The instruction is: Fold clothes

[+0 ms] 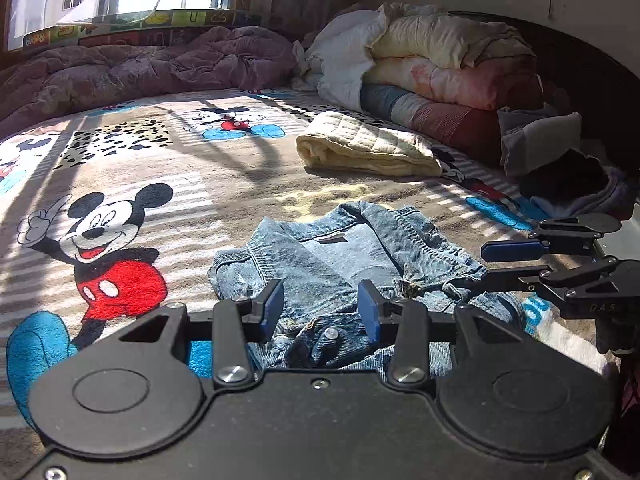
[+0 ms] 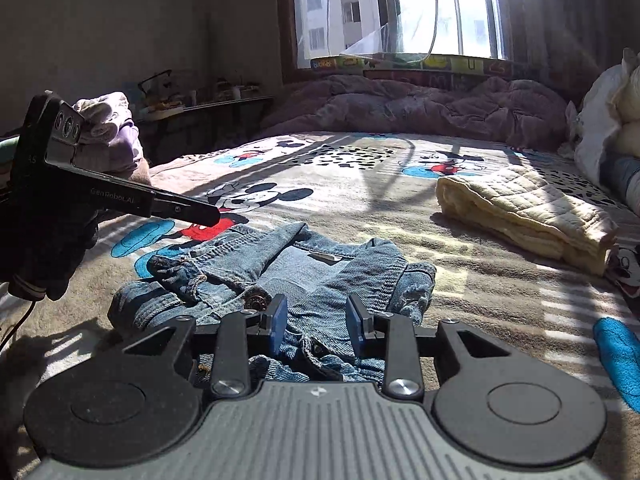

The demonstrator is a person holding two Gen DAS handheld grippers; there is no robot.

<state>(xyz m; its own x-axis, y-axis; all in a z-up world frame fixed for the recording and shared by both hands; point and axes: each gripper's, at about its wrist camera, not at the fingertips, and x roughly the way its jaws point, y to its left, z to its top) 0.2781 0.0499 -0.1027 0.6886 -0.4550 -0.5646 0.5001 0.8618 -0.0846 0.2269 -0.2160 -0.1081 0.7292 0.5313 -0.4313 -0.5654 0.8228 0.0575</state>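
A small blue denim jacket (image 1: 340,256) (image 2: 304,276) lies crumpled and partly folded on the Mickey Mouse bedspread (image 1: 120,160). My left gripper (image 1: 320,308) hovers over the jacket's near edge. Its blue pads (image 1: 272,304) stand apart, and only the fabric lying below shows in the gap. My right gripper (image 2: 316,320) is also open over the near hem, with nothing pinched. In the left wrist view the right gripper (image 1: 494,264) reaches in from the right at the jacket's right edge. In the right wrist view the left gripper (image 2: 208,216) comes in from the left, held by a gloved hand (image 2: 108,136).
A folded cream quilted blanket (image 1: 368,148) (image 2: 528,212) lies beyond the jacket. Stacked quilts (image 1: 440,64) and a purple comforter (image 1: 160,64) line the far side of the bed. Dark and grey clothes (image 1: 568,180) sit at the right edge. A window is behind.
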